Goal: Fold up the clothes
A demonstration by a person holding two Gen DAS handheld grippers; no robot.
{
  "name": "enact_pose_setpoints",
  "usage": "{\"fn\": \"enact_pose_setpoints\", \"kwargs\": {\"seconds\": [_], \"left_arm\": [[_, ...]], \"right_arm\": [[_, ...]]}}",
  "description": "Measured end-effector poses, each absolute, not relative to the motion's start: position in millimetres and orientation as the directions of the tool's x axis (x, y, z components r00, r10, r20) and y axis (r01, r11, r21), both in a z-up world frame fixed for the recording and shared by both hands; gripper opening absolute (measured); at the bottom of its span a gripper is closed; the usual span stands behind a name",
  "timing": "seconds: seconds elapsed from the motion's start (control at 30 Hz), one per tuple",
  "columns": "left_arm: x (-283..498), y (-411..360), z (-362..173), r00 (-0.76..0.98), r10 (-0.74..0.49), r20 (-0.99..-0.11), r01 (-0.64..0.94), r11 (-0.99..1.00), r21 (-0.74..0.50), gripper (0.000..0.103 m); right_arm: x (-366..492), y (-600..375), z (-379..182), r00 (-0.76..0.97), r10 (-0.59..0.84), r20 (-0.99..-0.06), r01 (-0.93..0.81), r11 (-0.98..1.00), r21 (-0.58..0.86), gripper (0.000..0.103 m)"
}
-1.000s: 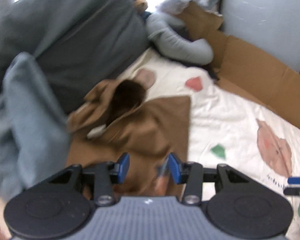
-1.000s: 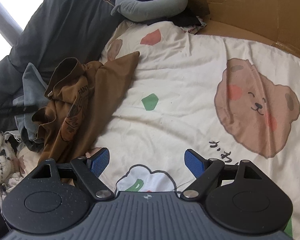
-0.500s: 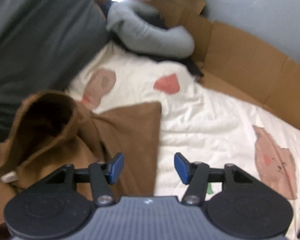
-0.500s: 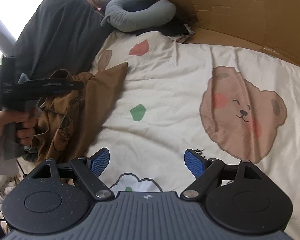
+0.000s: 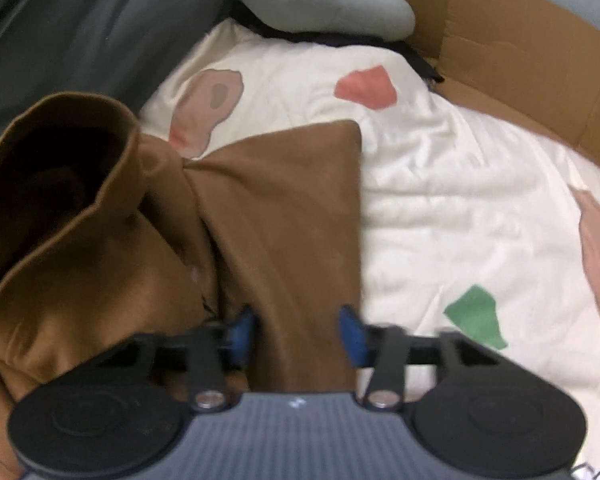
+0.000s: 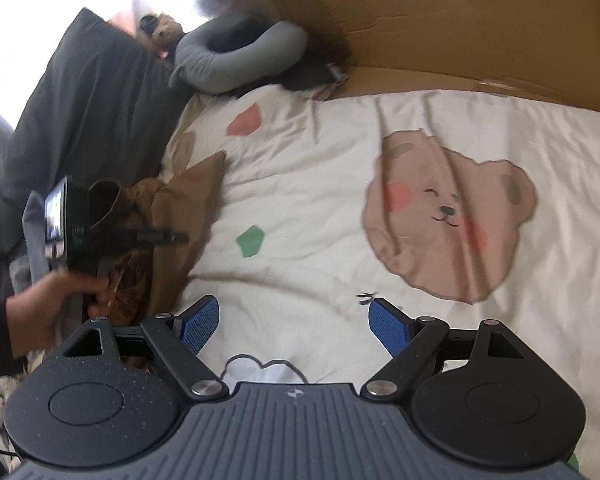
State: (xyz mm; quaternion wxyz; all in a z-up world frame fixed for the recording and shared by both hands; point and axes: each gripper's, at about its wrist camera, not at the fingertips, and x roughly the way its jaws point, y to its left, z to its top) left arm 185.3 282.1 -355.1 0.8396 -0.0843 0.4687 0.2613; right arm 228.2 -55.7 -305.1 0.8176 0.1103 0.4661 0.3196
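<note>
Jaws of the left gripper (image 5: 296, 334) are closing around the brown garment's (image 5: 284, 216) flat edge to grab it; it lies crumpled beside the bear print (image 6: 448, 232). Right gripper (image 6: 288, 326) hovers wide, empty, waiting.

Brown garment (image 5: 284, 216); cream bedsheet (image 6: 320, 184) printed with tan bears, red and green patches; dark grey pillow (image 6: 88, 92); grey neck cushion (image 6: 236, 60); brown cardboard (image 6: 440, 28).

Pretty much all soft cloth here, plus some matt plastic

The crumpled brown cotton-like garment (image 5: 276, 208) looks matt and soft, lying on a smooth cream printed bedsheet (image 5: 440, 208); dull, creased brown cardboard (image 6: 460, 24) along its far edge; grey ribbed plastic gripper body (image 6: 292, 432) with metal screws.
</note>
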Motion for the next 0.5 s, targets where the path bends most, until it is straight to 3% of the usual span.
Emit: {"fn": "enact_pose_setpoints", "kwargs": {"seconds": [0.03,0.1,0.5], "left_arm": [[185,282,-357,0.418,0.37,-0.83,-0.524,0.844,0.112,0.013],[182,287,-357,0.413,0.376,-0.829,-0.551,0.828,0.101,0.003],[165,251,-317,0.509,0.308,-0.804,-0.505,0.863,0.011,0.001]], "right_arm": [[228,-60,-307,0.366,0.622,-0.692,-0.406,0.776,0.482,0.085],[228,-69,-311,0.379,0.617,-0.69,-0.373,0.784,0.496,0.085],[220,-96,-326,0.416,0.647,-0.64,-0.315,0.762,0.565,0.085]]}}
